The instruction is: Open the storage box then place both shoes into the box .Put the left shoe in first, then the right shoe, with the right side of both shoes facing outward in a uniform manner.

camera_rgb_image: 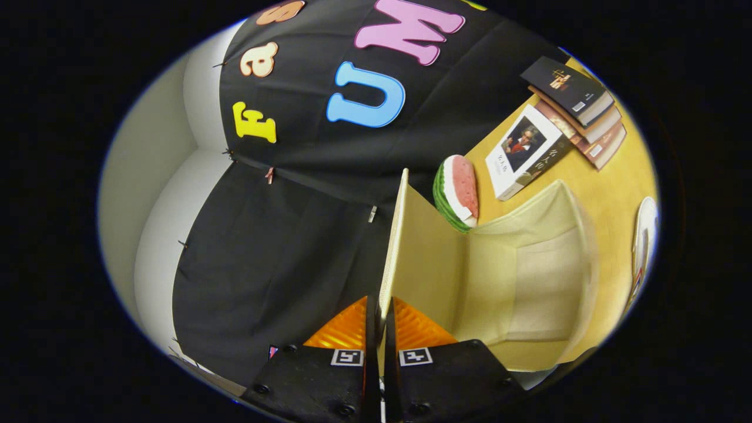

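gripper (379, 320) clenched on edge of lid (395, 247), both orange fingers (346, 329) pressing it from either side. lid swung up, standing edge-on between fingers. storage box (578, 235) just ahead, open, interior bare. sits on wooden table (611, 194), near watermelon slice (458, 194) and books (570, 111). opening step judged nearly done; release of lid and both shoe placements left.

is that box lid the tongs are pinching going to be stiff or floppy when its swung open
Probably stiff: the lid, clamped edge-on in the tongs, stands straight without sagging. Likely light, since the panel looks thin. The open storage box beyond seems empty, so it might shift if pulled.
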`<state>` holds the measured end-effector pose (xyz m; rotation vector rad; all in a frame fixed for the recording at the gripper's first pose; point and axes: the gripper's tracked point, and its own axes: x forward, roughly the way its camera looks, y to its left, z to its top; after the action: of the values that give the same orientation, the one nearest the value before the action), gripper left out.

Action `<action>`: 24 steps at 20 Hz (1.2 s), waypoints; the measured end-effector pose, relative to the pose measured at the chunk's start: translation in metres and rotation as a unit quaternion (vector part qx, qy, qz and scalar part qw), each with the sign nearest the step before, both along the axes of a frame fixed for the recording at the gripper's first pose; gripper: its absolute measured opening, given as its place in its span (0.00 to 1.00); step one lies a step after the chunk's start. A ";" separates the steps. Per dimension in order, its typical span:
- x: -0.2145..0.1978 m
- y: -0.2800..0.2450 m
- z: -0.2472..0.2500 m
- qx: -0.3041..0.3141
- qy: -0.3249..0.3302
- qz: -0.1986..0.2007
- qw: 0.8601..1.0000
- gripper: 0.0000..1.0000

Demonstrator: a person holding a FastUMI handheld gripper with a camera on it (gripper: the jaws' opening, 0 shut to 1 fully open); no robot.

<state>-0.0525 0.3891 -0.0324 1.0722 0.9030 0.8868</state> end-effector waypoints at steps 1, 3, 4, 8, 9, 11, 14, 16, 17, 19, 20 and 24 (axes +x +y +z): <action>-0.002 0.015 0.004 0.000 -0.005 0.006 1.000 0.07; -0.005 0.045 0.011 -0.004 -0.019 0.019 1.000 0.08; -0.006 0.059 0.010 -0.009 -0.023 0.023 0.999 0.08; -0.016 0.108 0.009 -0.012 -0.027 0.044 0.999 0.13; -0.018 0.121 0.008 -0.009 -0.026 0.049 0.998 0.15; -0.022 0.141 0.006 -0.005 -0.024 0.057 0.998 0.35; -0.030 0.163 0.002 -0.006 -0.019 0.075 0.997 0.77; -0.031 0.162 0.001 -0.015 -0.022 0.077 0.997 0.93; -0.031 0.155 0.003 -0.018 -0.029 0.071 0.997 0.97; -0.023 0.128 0.006 -0.031 -0.047 0.044 0.997 0.97; -0.017 0.110 0.007 -0.038 -0.057 0.023 0.997 0.97; 0.001 0.027 0.015 -0.069 -0.085 -0.056 0.992 0.97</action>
<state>-0.0516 0.4158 -0.0170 0.9046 0.7436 0.7972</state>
